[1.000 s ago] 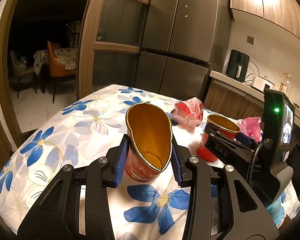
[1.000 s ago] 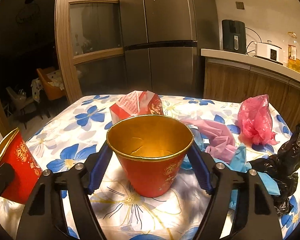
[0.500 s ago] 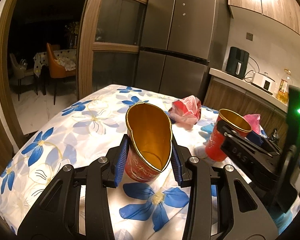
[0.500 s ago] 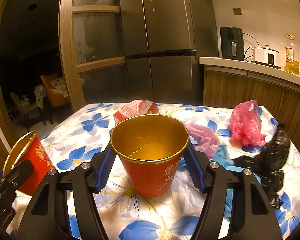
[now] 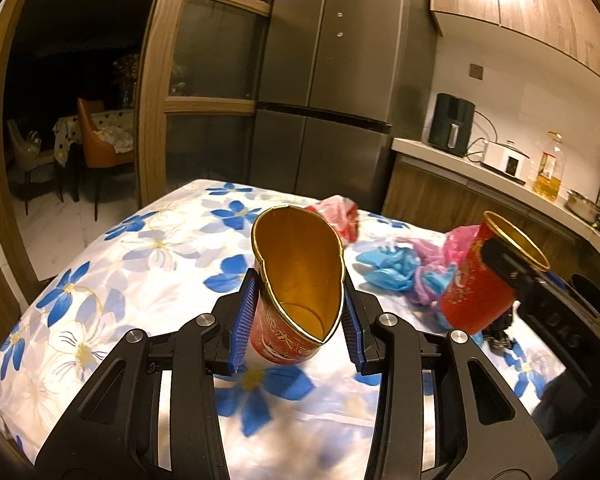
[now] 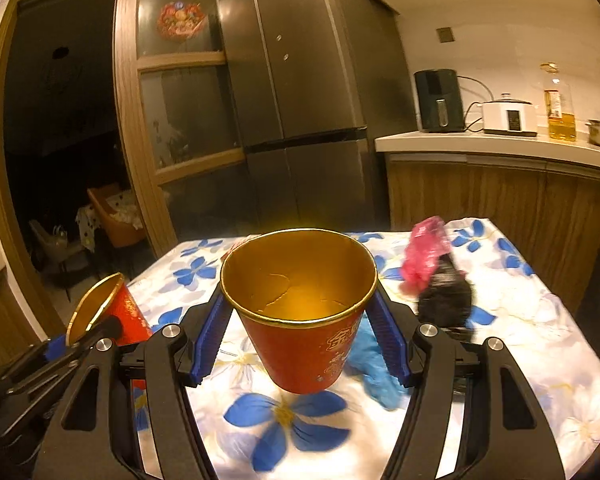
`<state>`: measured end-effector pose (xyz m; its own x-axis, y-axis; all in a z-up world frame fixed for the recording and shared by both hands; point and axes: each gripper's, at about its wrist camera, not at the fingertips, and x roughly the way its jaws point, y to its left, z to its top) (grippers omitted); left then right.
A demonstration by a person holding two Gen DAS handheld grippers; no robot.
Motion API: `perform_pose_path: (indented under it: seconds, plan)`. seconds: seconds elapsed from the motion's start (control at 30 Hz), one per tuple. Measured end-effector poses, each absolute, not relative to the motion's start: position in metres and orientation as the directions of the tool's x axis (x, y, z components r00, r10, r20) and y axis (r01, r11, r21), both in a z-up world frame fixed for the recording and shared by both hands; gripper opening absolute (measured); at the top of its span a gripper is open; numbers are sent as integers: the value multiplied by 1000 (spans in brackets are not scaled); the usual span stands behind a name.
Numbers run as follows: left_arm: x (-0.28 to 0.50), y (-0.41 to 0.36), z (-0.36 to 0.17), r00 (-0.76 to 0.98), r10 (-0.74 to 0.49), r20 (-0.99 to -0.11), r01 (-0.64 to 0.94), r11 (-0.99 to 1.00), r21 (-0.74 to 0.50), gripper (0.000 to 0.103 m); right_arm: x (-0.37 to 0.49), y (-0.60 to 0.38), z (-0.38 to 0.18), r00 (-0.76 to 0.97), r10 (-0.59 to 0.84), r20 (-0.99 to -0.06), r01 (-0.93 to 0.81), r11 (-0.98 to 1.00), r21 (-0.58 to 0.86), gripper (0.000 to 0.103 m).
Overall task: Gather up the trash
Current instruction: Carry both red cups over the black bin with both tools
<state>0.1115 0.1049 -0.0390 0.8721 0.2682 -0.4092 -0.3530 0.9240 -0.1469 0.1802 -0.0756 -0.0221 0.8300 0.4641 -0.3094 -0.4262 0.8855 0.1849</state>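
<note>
While above tablecloth [image 5: 148,264] | left gripper [image 5: 296,324] pinching squashed cup [image 5: 300,276] | right gripper [image 6: 300,332] pinching round cup [image 6: 304,320]

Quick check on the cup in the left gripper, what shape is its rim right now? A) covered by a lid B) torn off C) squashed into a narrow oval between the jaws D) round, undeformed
C: in the left wrist view the left gripper has its jaws pressed on both sides of the red cup, whose gold rim is pinched into a narrow, pointed oval.
</note>
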Motion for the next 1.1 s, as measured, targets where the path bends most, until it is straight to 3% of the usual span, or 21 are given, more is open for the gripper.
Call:
perform_pose_path:
  seconds: [0.43,1.1]
  plan:
    - [133,31,-25,908,152,-391,-213,970,-118,38,157,-156,-10,900,349,-261,-311,934,176,65]
    - [195,-123,-9,924,-144,-354,126,989,-74,38,154,-287,-11,971,54,-231,-16,987,162,65]
